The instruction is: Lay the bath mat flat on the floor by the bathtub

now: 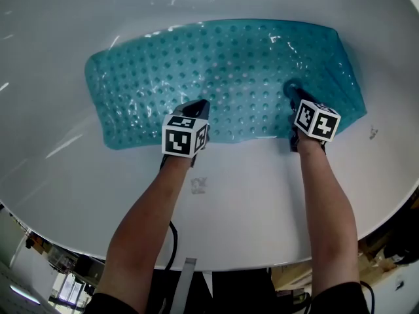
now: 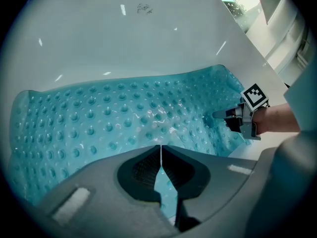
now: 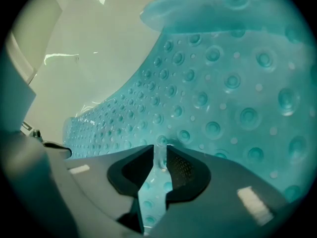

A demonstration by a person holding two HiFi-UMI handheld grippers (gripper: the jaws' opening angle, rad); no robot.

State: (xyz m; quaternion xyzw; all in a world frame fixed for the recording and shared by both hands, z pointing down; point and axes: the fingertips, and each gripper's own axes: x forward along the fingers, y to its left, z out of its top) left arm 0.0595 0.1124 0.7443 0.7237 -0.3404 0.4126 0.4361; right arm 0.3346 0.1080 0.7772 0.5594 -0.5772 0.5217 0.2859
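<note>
No legible words, brands or digits appear in any view. The left cube (image 1: 184, 136) and the right cube (image 1: 317, 120) bear black-and-white square code patterns, without letters. A small grey mark (image 1: 198, 186) on the near white surface (image 1: 262, 195) is too blurred to read.

Bathroom-style setup, white bathtub (image 1: 216, 205), teal bath mat (image 1: 229, 70)
</note>
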